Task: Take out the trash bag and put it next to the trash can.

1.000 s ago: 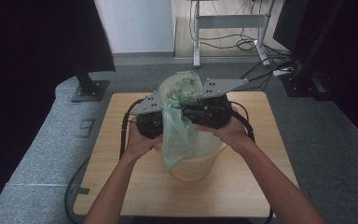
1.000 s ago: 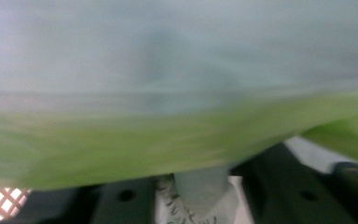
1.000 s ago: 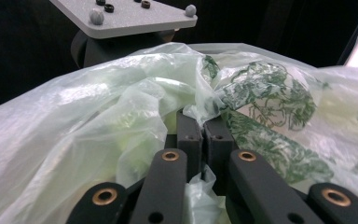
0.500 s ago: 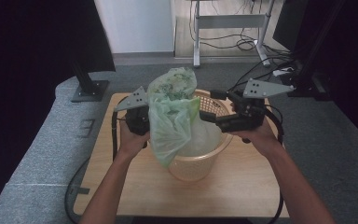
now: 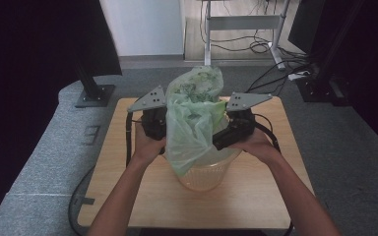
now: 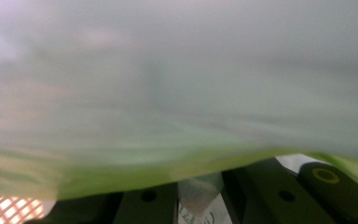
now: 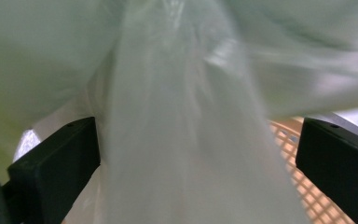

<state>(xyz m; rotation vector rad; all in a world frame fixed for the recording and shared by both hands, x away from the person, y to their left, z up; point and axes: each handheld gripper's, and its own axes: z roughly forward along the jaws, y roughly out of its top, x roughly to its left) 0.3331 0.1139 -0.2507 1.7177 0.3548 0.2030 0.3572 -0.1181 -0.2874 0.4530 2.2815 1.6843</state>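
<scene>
- The green plastic bag (image 5: 193, 123) stands tall over the pale mesh basket (image 5: 204, 179) near the middle of the wooden surface (image 5: 128, 196), its lower end hanging down the basket's near side.
- The left claw (image 5: 160, 125) is clamped tight on the bag's left edge; in the left gripper view the jaws sit together with a sliver of film (image 6: 198, 189) pinched between them. That pinch holds the bag up.
- The right claw (image 5: 221, 137) has just been opening. In the right gripper view its jaws stand wide, with bag film (image 7: 191, 140) hanging loose between them, gripping nothing.
- My read: 1 side is anchored so the free claw can take a fresh hold and spread the bag's mouth over the basket rim.
</scene>
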